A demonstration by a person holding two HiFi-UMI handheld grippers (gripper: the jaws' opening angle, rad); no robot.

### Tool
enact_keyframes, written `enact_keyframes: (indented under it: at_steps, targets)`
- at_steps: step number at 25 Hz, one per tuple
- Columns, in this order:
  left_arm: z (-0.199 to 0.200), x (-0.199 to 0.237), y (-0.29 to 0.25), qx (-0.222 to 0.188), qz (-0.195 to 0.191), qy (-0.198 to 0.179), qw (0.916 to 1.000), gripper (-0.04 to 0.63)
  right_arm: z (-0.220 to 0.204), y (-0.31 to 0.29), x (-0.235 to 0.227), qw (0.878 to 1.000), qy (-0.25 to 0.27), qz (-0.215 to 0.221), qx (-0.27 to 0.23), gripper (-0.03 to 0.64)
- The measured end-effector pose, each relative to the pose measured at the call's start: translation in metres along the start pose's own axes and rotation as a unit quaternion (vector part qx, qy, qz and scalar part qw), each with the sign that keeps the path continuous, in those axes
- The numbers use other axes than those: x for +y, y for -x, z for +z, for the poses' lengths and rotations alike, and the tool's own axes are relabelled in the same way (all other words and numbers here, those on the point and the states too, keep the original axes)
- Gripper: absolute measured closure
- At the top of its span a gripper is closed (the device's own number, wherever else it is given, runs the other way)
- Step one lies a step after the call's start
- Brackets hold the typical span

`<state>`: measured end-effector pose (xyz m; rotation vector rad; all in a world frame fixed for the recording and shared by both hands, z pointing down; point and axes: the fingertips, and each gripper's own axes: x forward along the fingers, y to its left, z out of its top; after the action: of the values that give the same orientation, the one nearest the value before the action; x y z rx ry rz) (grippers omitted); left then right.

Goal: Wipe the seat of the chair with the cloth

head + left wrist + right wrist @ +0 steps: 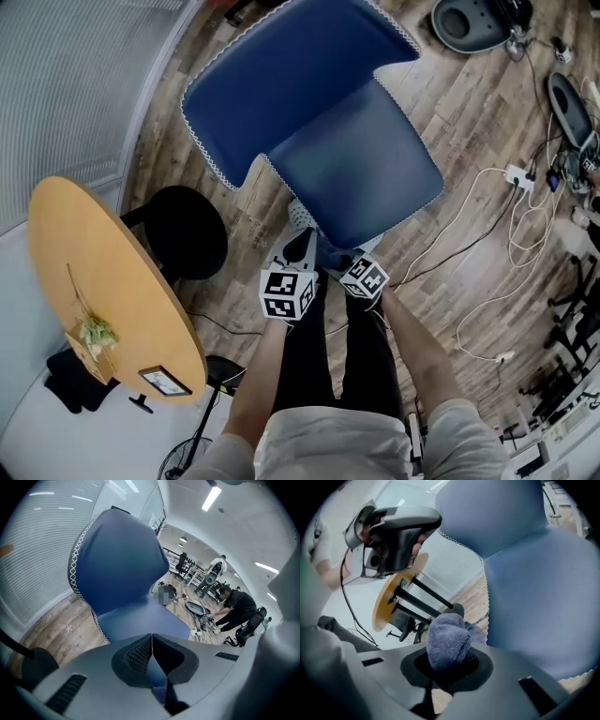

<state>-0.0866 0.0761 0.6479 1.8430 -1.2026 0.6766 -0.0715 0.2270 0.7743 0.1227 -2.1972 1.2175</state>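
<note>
The blue chair stands in front of me, its seat (361, 173) below the backrest (281, 70). Both grippers hover at the seat's near edge. My left gripper (302, 247) is shut with nothing between its pads (140, 656); past it I see the seat (136, 620). My right gripper (449, 663) is shut on a bunched blue-grey cloth (447, 639), which hides its fingertips. The seat (543, 602) fills the right of the right gripper view, where the left gripper's body (401, 531) shows at the upper left, in a hand.
A round wooden table (112, 281) stands at the left with a black round seat (187, 230) beside it. White cables and a power strip (517, 174) lie on the wood floor at the right. A person (236, 606) crouches farther off.
</note>
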Motion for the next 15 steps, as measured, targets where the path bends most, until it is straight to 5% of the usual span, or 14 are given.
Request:
enact_keyframes:
  at_steps: [2, 8, 15]
  targets:
    - [-0.001, -0.003, 0.000, 0.005, 0.002, -0.003, 1.0000, 0.568, -0.002, 0.009, -0.007, 1.000, -0.017, 0.008, 0.005, 0.563]
    - [0.010, -0.014, 0.005, 0.002, 0.010, -0.018, 0.9998, 0.568, 0.005, 0.075, -0.116, 0.983, -0.078, -0.162, -0.046, 0.561]
    - [0.010, -0.016, 0.021, 0.003, 0.029, -0.013, 0.9995, 0.568, 0.017, 0.120, -0.162, 0.972, -0.074, -0.216, -0.055, 0.561]
